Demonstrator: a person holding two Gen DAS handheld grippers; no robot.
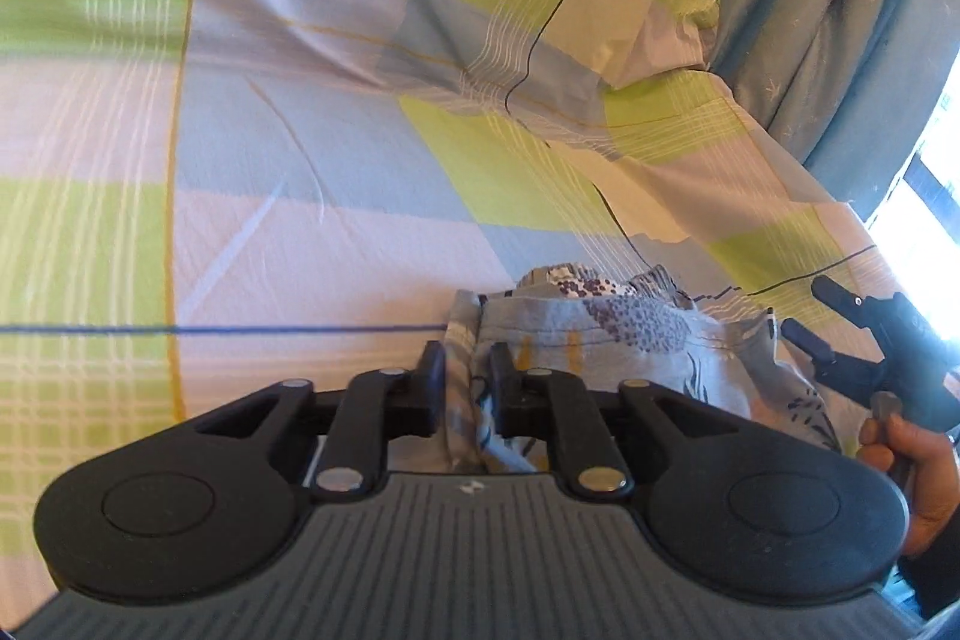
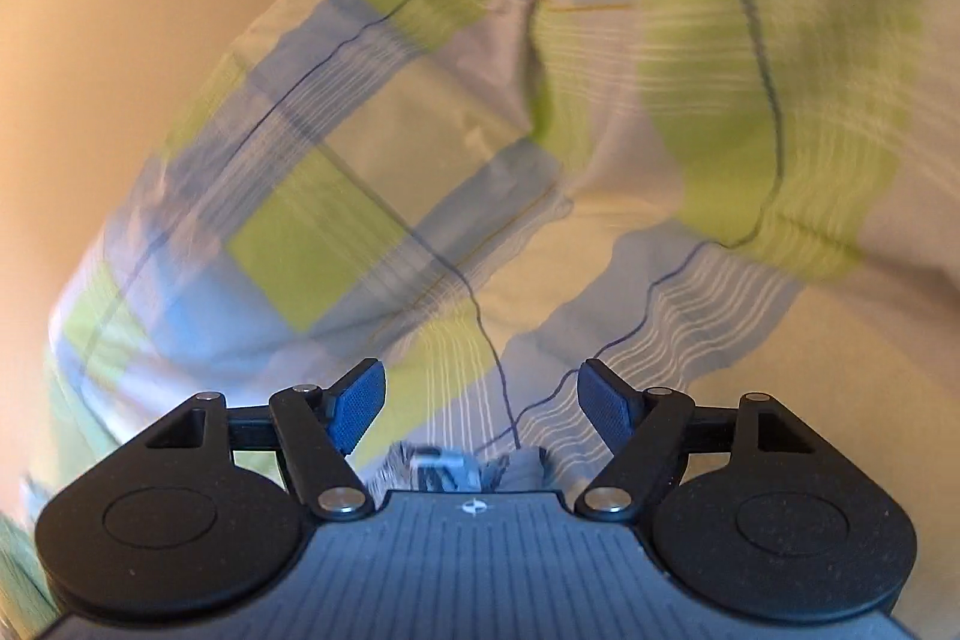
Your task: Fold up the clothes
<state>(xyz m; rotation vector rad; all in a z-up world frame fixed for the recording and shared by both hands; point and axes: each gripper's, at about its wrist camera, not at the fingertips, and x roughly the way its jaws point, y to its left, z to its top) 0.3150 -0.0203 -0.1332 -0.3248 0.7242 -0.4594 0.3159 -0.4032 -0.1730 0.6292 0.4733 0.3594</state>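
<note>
Two tools are in play: the left tool (image 1: 468,376) is clamped on the near left edge of the patterned garment (image 1: 630,340), which lies bunched on the bed (image 1: 300,160), its length running rightward. The right tool (image 2: 480,400), fingers apart and empty, is held just beside the garment's right end, probably the next corner to be gripped.
</note>
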